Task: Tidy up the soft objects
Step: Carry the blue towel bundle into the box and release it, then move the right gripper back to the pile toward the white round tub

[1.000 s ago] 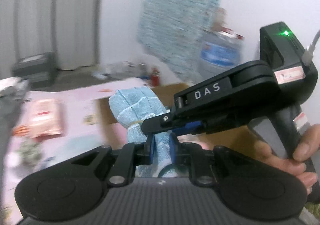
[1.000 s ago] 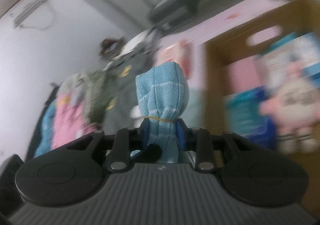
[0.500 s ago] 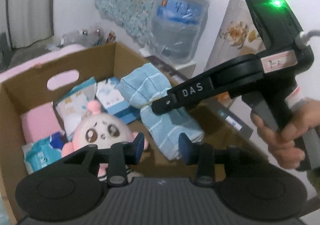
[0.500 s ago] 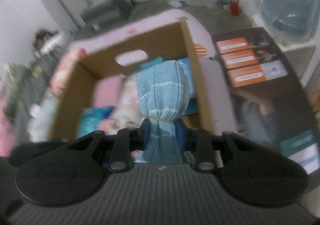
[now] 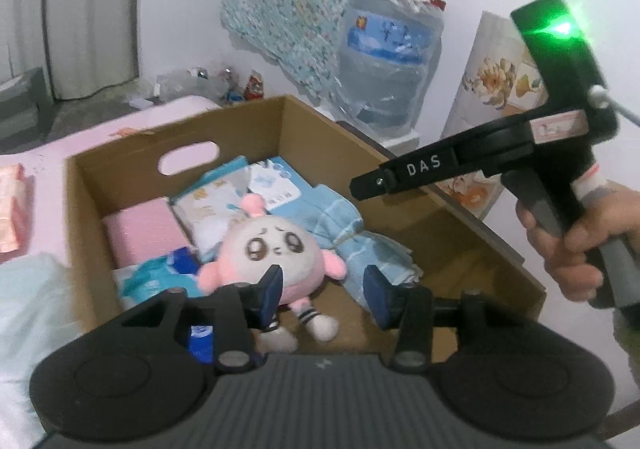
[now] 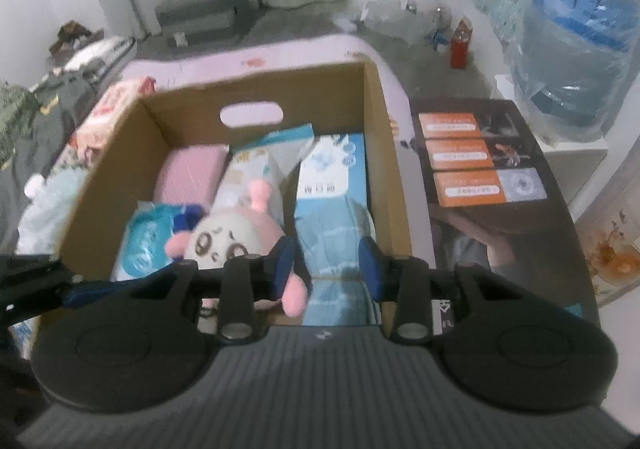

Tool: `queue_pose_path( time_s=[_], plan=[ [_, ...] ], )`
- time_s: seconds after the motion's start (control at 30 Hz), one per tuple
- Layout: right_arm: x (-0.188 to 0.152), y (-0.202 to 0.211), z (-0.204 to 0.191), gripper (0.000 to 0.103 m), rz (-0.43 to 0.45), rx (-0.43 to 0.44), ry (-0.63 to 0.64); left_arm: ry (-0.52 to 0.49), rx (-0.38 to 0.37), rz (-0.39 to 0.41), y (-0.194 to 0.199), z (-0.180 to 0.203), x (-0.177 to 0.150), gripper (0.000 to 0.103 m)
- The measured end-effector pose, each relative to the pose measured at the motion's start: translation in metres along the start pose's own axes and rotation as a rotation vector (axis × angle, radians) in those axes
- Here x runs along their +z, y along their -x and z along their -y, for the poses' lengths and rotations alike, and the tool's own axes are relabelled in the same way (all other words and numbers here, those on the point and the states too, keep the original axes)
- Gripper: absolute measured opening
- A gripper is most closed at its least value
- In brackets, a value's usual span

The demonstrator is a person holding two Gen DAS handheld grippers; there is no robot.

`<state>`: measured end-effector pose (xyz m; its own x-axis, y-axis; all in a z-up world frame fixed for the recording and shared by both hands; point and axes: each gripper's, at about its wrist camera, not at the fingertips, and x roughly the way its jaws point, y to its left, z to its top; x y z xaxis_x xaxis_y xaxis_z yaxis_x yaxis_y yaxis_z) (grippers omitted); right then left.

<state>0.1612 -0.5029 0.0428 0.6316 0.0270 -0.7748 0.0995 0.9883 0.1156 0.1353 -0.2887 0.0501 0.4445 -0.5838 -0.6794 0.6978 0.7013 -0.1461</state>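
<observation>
A cardboard box [image 5: 320,129] [image 6: 376,97] with a handle slot holds soft things. A rolled light-blue towel [image 5: 360,245] [image 6: 336,245] lies inside along its right wall. A pink and white plush doll [image 5: 276,253] [image 6: 224,241] lies next to it. A pink pad [image 5: 140,233], tissue packs [image 6: 332,169] and a blue wrapped pack [image 6: 144,241] fill the back and left. My left gripper [image 5: 322,289] is open and empty above the box's near side. My right gripper [image 6: 326,261] is open just above the towel; it also shows in the left wrist view [image 5: 372,183].
The box sits on a pink bed [image 5: 48,177]. A large water bottle [image 5: 384,61] [image 6: 576,33] stands right of it, beside a dark printed board [image 6: 480,161]. A pink snack pack [image 5: 10,205] and pale cloth [image 5: 28,301] lie left of the box.
My right gripper carried the rolled towel over the box, opened and let it go; the towel now lies inside. My left gripper let go earlier and stays open.
</observation>
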Motion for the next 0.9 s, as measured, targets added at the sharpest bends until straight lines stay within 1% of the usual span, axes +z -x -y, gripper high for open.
queue_pose_path(
  time_s=[0.1,0.13,0.17,0.2,0.23,0.3,0.37,0.5,0.63,0.8,0.9],
  plan=[
    [0.002,0.004,-0.004,0.038,0.008,0.026,-0.036,-0.001,0.037,0.027,0.026,-0.009,-0.007,0.058],
    [0.002,0.006,-0.008,0.038,0.011,0.051,-0.051,-0.002,0.05,0.033,0.034,-0.012,-0.01,0.062],
    [0.0,0.009,-0.011,0.039,0.018,0.078,-0.064,-0.002,0.071,0.039,0.044,-0.015,-0.014,0.064],
    [-0.002,0.013,-0.016,0.04,0.029,0.111,-0.076,0.001,0.093,0.047,0.052,-0.02,-0.019,0.067],
    [-0.007,0.019,-0.022,0.043,0.045,0.165,-0.095,0.009,0.12,0.054,0.064,-0.026,-0.026,0.07],
    [-0.016,0.027,-0.033,0.048,0.064,0.258,-0.13,0.034,0.165,0.063,0.083,-0.038,-0.039,0.073],
    [-0.027,0.032,-0.05,0.052,0.07,0.327,-0.151,0.078,0.211,0.066,0.105,-0.053,-0.054,0.073],
    [-0.043,0.037,-0.089,0.053,0.049,0.44,-0.15,0.146,0.285,0.081,0.141,-0.078,-0.081,0.074],
    [-0.047,0.043,-0.13,0.054,0.043,0.513,-0.12,0.215,0.387,0.104,0.175,-0.103,-0.111,0.075],
    [-0.046,0.046,-0.175,0.056,0.022,0.607,-0.109,0.318,0.434,0.099,0.198,-0.131,-0.145,0.075],
    [-0.049,0.04,-0.204,0.056,-0.013,0.641,-0.1,0.332,0.463,0.101,0.207,-0.139,-0.163,0.075]
  ],
)
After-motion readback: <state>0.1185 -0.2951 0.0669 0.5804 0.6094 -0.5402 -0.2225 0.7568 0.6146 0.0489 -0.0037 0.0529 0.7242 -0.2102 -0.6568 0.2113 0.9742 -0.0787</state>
